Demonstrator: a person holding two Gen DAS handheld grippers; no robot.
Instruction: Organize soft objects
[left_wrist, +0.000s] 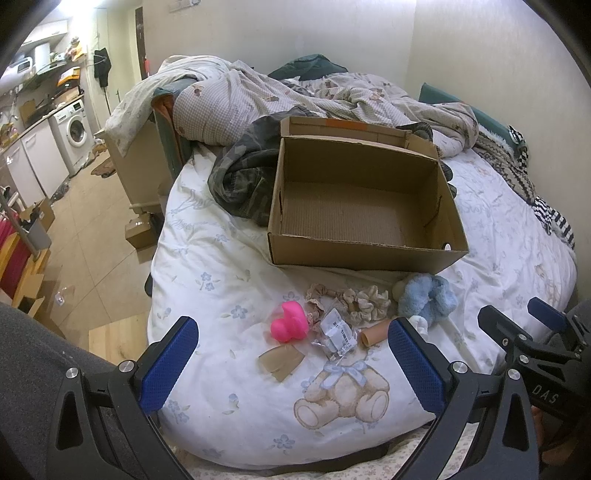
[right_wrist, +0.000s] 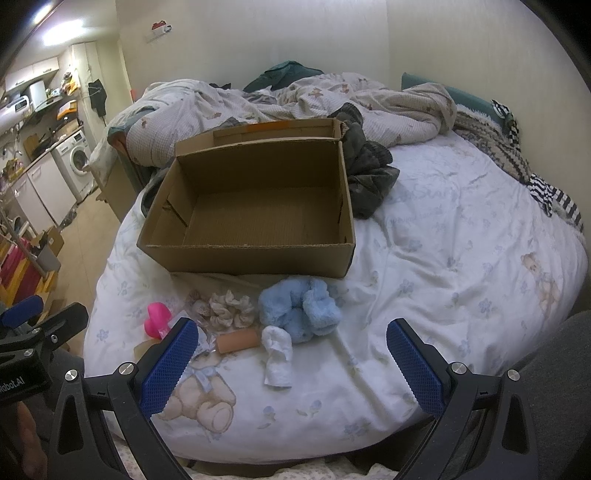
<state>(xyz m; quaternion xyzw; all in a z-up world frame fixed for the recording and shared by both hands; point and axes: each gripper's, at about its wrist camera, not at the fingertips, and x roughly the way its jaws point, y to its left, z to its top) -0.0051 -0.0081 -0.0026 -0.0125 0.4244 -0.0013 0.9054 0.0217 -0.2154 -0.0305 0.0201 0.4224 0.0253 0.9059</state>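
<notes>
A: Foreground, both wrist views: the left gripper (left_wrist: 291, 363) and the right gripper (right_wrist: 291, 363), each with its blue-padded jaws spread wide and holding nothing, poised above the near edge of the bed (right_wrist: 424, 258).

B: And the soft objects?

A: Clustered on the bedsheet between the grippers and the cardboard box (right_wrist: 258, 254). From left: a pink toy (left_wrist: 290, 325), beige scrunchies (left_wrist: 364, 302), a clear plastic packet (left_wrist: 336, 334), a tan roll (right_wrist: 238, 341), a white sock (right_wrist: 277, 354) and a blue plush (right_wrist: 299, 308). The plush lies just in front of the box; the sock touches its near side.

B: State of the box?

A: Open-topped and apparently empty, lid flap (right_wrist: 258, 133) standing behind, resting partly against a dark garment (right_wrist: 369, 177).

B: Step in hand?

A: Judged to be the outset: nothing is yet sorted, no item grasped. The next move likely calls for one gripper to descend over a single item (the sock sits nearest the right one), close upon it, and carry it over the box wall.
</notes>
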